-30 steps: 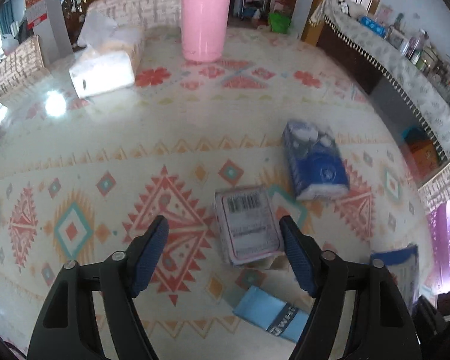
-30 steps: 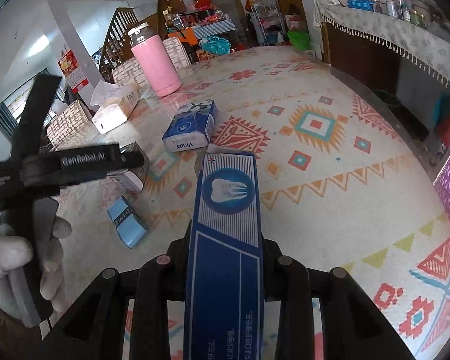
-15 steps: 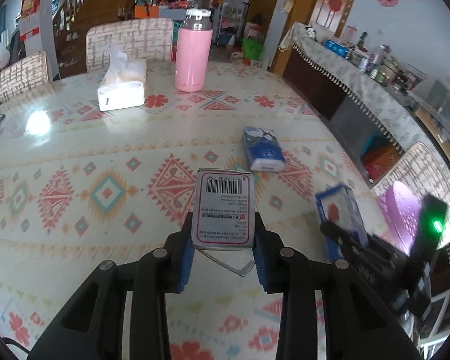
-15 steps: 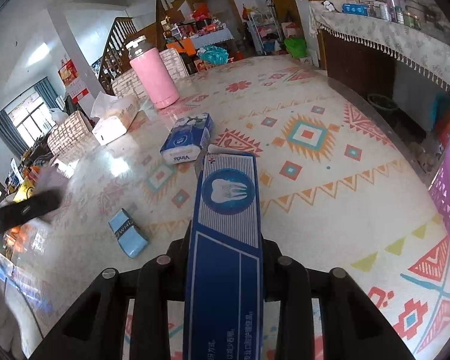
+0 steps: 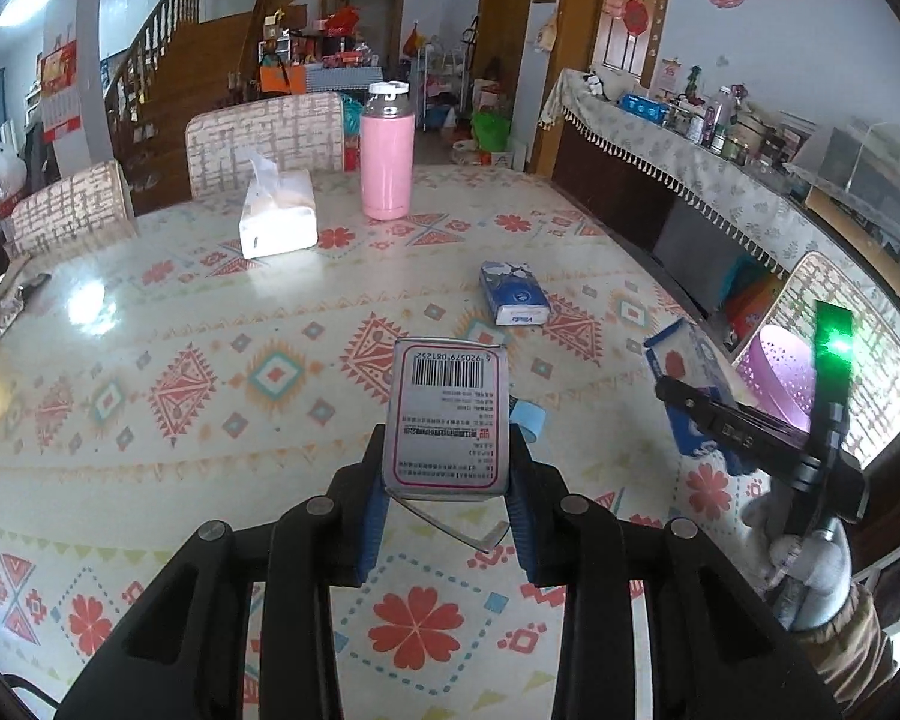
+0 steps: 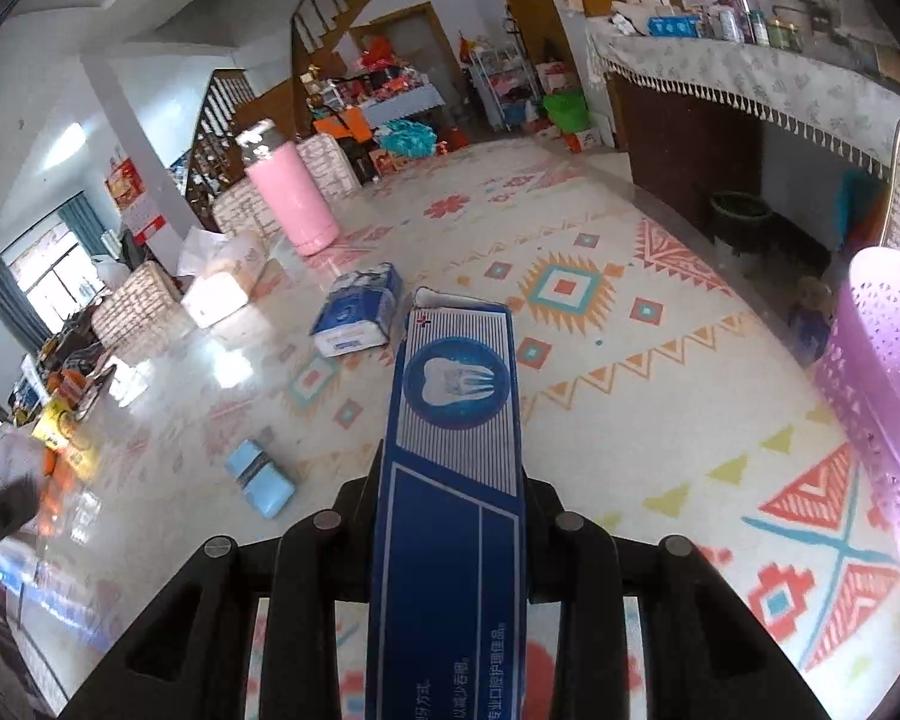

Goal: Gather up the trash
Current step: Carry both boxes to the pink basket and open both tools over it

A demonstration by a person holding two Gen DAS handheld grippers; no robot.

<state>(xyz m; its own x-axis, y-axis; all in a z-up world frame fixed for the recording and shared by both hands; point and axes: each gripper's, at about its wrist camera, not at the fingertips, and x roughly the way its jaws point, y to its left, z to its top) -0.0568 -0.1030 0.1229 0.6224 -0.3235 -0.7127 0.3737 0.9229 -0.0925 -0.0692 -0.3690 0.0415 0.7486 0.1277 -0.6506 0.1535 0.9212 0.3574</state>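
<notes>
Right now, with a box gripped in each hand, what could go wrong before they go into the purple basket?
The small grey barcode box sits in the left jaws with an open flap hanging beneath; it might snag on the perforated purple basket. The long blue toothpaste box sticks far past the right jaws, so it could pivot or catch the rim. The basket stands by the table's edge, so a nudge might tip it.

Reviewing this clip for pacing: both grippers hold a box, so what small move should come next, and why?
Probably carry the right gripper with its blue toothpaste box over the purple basket and release. Both grippers are full; the basket stands just to its right, while the left gripper clamps the barcode box farther off.
</notes>
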